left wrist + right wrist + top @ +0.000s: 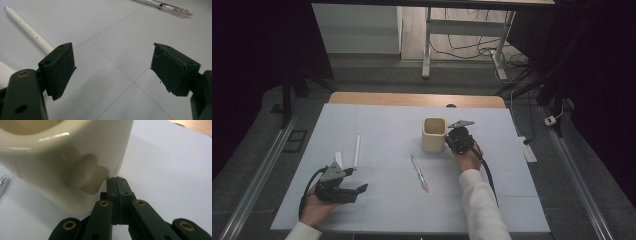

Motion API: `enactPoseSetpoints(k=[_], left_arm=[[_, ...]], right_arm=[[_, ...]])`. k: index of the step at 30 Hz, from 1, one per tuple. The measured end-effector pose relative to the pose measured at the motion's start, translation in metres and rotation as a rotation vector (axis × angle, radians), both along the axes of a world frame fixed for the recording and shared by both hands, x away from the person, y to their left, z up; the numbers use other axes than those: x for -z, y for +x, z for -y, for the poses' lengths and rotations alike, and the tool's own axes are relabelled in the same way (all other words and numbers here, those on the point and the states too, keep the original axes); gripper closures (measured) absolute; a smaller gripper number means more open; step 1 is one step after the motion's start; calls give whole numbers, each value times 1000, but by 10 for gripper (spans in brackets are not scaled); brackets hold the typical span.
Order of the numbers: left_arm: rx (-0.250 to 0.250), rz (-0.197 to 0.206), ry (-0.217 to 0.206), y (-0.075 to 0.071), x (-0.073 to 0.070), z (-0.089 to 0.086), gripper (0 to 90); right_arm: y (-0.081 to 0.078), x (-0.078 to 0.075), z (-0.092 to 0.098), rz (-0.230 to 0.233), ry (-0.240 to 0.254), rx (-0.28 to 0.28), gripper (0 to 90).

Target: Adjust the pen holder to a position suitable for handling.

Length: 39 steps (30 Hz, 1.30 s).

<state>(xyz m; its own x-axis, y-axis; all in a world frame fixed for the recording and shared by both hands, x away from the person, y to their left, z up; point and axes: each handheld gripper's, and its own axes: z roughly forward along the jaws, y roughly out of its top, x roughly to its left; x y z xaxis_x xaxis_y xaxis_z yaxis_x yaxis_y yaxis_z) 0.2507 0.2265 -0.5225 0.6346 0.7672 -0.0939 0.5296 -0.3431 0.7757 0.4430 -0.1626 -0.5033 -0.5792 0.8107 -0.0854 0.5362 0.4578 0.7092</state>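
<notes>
white pen [28, 30], faint print, perhaps unreadable

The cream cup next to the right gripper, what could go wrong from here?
1. The right gripper is shut, its tips right at the side of the cream cup. A push from there could slide or tip the cup rather than grasp it.
2. The clear pen lies on the table in front of the cup, so a sliding cup could knock it.
3. The left gripper sits open beside the white pen and could nudge it.

High view looks down from 6 o'clock; gripper views skim close — sharing the cup [434, 134] and pen [419, 173].
</notes>
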Motion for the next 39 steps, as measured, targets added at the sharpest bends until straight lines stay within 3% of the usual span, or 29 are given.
enactPoseSetpoints(k=[22,31,39], left_arm=[[2,0,6,0,1,1,187],[0,2,4,0,0,0,187],[-2,2,3,0,0,-1,187]], right_arm=[[4,2,-12,-22,30,0,893],[4,5,-27,-27,32,-44,893],[4,5,-32,-31,37,-51,893]])
